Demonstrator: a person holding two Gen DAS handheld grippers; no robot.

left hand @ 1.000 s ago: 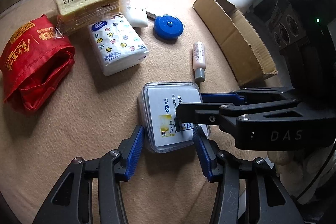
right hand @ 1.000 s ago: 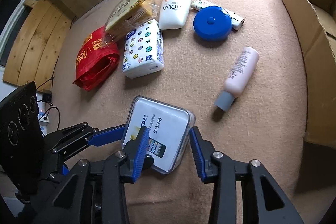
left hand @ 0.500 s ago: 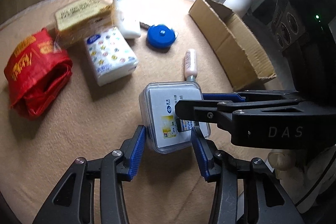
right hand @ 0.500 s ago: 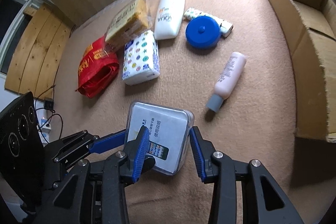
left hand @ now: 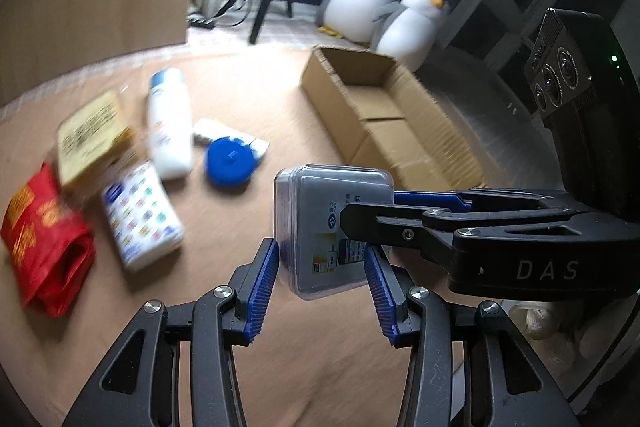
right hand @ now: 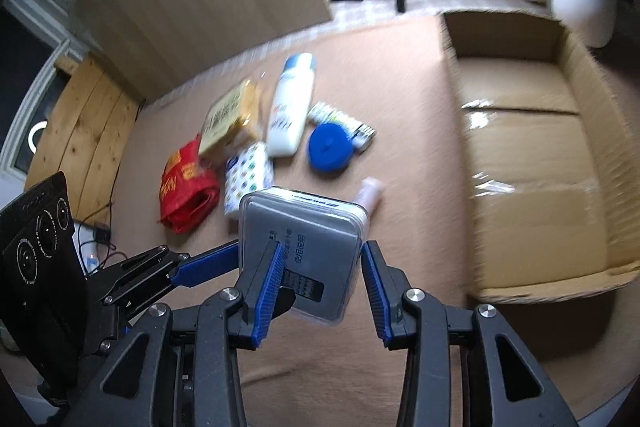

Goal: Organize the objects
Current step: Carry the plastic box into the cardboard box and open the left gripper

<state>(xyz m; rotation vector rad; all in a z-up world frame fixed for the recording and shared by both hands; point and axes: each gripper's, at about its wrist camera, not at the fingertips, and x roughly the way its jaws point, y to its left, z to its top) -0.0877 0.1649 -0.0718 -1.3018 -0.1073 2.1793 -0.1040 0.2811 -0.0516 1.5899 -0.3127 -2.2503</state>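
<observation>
Two grippers share one load: the left gripper [left hand: 322,283] clamps a clear plastic case [left hand: 328,227] by its near edge, while the right gripper [right hand: 318,281] pinches the case flat from the side, holding it clear of the tan mat [right hand: 400,155]. Ahead to the right, an open cardboard box [right hand: 536,163]; ahead-left, a blue round tin [right hand: 330,147].

Motion blur smeared the red bag [left hand: 44,235], tissue pack [left hand: 140,215] and yellow packet [left hand: 90,141]; their print was unreadable. The clear case [right hand: 304,251] hid most of the pink tube [right hand: 371,191]. The carton [right hand: 536,163] was smeared too.
</observation>
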